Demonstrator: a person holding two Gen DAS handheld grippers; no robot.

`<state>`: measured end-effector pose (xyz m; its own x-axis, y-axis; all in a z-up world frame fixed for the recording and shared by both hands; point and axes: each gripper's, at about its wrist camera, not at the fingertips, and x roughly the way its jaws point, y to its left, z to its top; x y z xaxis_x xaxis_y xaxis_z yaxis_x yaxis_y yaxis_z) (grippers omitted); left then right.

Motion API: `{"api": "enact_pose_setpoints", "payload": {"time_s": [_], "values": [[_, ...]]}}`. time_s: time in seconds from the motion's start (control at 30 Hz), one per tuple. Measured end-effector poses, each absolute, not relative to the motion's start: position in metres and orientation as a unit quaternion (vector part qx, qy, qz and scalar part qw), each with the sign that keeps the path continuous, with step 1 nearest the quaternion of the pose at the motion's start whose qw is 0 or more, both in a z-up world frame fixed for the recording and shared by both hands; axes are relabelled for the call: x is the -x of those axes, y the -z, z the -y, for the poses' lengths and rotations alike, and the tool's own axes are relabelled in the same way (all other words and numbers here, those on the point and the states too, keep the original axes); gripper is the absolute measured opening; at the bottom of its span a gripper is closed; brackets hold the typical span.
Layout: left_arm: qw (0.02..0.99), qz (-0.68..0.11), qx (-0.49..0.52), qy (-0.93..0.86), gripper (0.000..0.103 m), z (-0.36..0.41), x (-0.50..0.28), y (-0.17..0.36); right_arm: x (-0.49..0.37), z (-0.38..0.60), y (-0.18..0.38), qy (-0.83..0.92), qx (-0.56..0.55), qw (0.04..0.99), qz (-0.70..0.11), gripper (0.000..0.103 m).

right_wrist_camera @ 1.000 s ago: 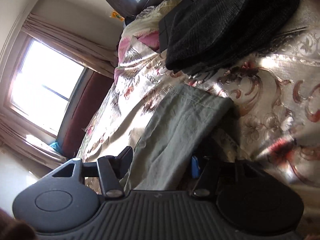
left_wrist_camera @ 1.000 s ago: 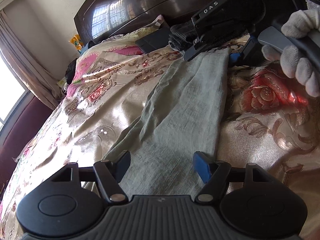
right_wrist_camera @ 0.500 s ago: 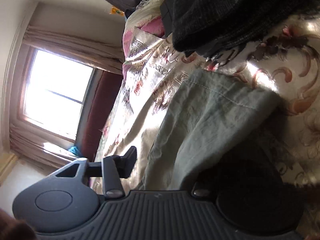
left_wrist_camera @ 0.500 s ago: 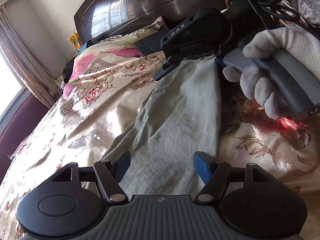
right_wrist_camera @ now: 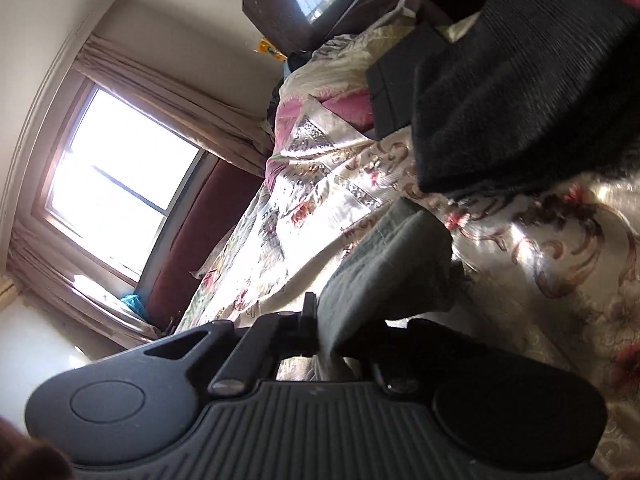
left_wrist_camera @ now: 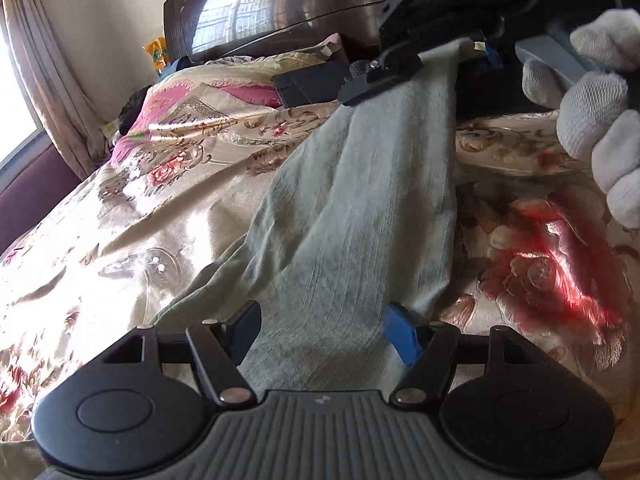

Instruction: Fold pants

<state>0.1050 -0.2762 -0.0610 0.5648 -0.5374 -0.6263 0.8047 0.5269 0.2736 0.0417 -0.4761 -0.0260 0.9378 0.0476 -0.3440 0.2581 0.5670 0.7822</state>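
Grey-green pants point(left_wrist_camera: 352, 208) on floral bedspread point(left_wrist_camera: 132, 216), long axis running from near edge toward headboard point(left_wrist_camera: 280, 4).
Far hem raised off the bed, clamped in right gripper point(right_wrist_camera: 320, 332), jaws together on the cloth; gloved hand point(left_wrist_camera: 596, 120) on its handle. Left gripper point(left_wrist_camera: 320, 330) low over the near end, 2 fingers point(left_wrist_camera: 400, 332) wide apart, cloth between them, pads not pressing. Dark knit garment point(right_wrist_camera: 520, 92) beyond the hem.
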Motion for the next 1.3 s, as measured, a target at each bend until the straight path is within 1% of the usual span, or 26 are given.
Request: {"api": "enact_pose_setpoints", "payload": {"time_s": [0.07, 0.17, 0.27, 0.37, 0.43, 0.6, 0.63, 0.7, 0.77, 0.87, 1.1, 1.23, 1.3], "values": [[0.843, -0.233, -0.269, 0.405, 0.081, 0.269, -0.102, 0.054, -0.046, 0.459, 0.004, 0.07, -0.4, 0.896, -0.178, 0.005], [0.857, -0.22, -0.251, 0.393, 0.082, 0.234, -0.098, 0.04, -0.06, 0.427, -0.025, 0.053, -0.351, 0.915, -0.192, 0.005], [0.879, -0.216, -0.234, 0.355, 0.082, 0.177, -0.095, 0.029, -0.081, 0.365, -0.049, 0.022, -0.254, 0.943, -0.215, 0.005], [0.904, -0.221, -0.215, 0.297, 0.082, 0.108, -0.091, 0.022, -0.102, 0.284, -0.058, -0.04, -0.162, 0.956, -0.242, 0.005], [0.914, -0.227, -0.212, 0.259, 0.082, 0.07, -0.09, 0.024, -0.118, 0.228, -0.056, -0.081, -0.104, 0.957, -0.257, 0.005], [0.934, -0.241, -0.203, 0.17, 0.082, -0.009, -0.078, 0.034, -0.147, 0.089, -0.029, -0.182, 0.008, 0.937, -0.299, 0.004], [0.937, -0.244, -0.19, 0.162, 0.082, -0.021, -0.075, 0.035, -0.148, 0.064, -0.023, -0.192, 0.052, 0.934, -0.297, 0.004], [0.943, -0.253, -0.163, 0.145, 0.082, -0.044, -0.071, 0.036, -0.137, 0.009, -0.009, -0.218, 0.178, 0.92, -0.272, 0.004], [0.946, -0.257, -0.145, 0.133, 0.082, -0.061, -0.066, 0.037, -0.129, -0.028, 0.002, -0.248, 0.245, 0.899, -0.266, 0.004], [0.95, -0.266, -0.108, 0.123, 0.083, -0.085, -0.056, 0.041, -0.119, -0.064, 0.014, -0.27, 0.302, 0.878, -0.255, 0.004], [0.956, -0.263, -0.067, 0.113, 0.083, -0.11, -0.046, 0.042, -0.096, -0.099, 0.036, -0.297, 0.37, 0.847, -0.242, 0.005], [0.957, -0.264, -0.058, 0.107, 0.084, -0.118, -0.045, 0.046, -0.096, -0.106, 0.041, -0.292, 0.37, 0.846, -0.25, 0.005], [0.958, -0.263, -0.05, 0.102, 0.084, -0.122, -0.048, 0.046, -0.103, -0.107, 0.036, -0.29, 0.345, 0.853, -0.263, 0.005]]}}
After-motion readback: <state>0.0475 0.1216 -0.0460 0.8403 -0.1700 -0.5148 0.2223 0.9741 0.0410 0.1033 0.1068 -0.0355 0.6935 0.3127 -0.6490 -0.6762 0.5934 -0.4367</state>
